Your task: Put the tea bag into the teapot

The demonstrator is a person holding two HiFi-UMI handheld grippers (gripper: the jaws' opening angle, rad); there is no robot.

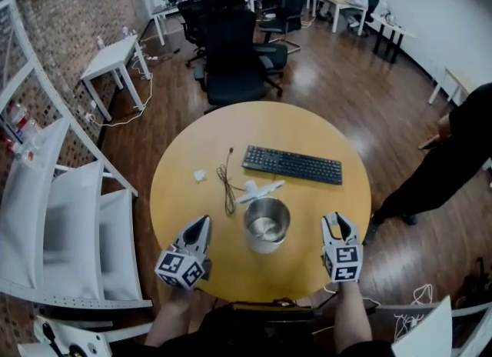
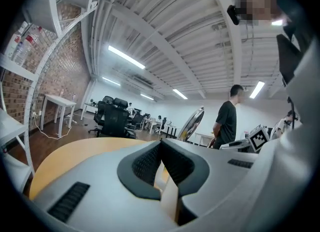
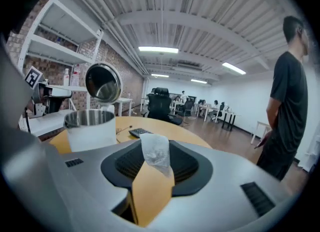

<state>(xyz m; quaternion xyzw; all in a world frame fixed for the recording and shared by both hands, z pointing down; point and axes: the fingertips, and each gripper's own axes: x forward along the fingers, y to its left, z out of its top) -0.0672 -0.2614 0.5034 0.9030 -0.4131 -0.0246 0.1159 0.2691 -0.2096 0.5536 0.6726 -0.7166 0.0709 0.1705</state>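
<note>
The teapot (image 1: 267, 225) is a steel pot with a white outside, standing open at the near middle of the round wooden table (image 1: 184, 194). In the right gripper view the teapot (image 3: 90, 126) is left of the jaws, its shiny lid (image 3: 102, 82) tipped up. My right gripper (image 1: 339, 221) rests to the pot's right, shut on a small translucent tea bag (image 3: 156, 151) that stands up between its pads. My left gripper (image 1: 204, 223) lies to the pot's left with its jaws together and nothing in them. The left gripper view shows the same closed left gripper (image 2: 161, 148).
A black keyboard (image 1: 292, 165) lies beyond the pot, with a thin dark cable (image 1: 227, 182) and a small white scrap (image 1: 199, 175) to its left. A black office chair (image 1: 234, 55) stands behind the table. A person in black (image 1: 453, 155) is at the right, white shelving (image 1: 54, 217) at the left.
</note>
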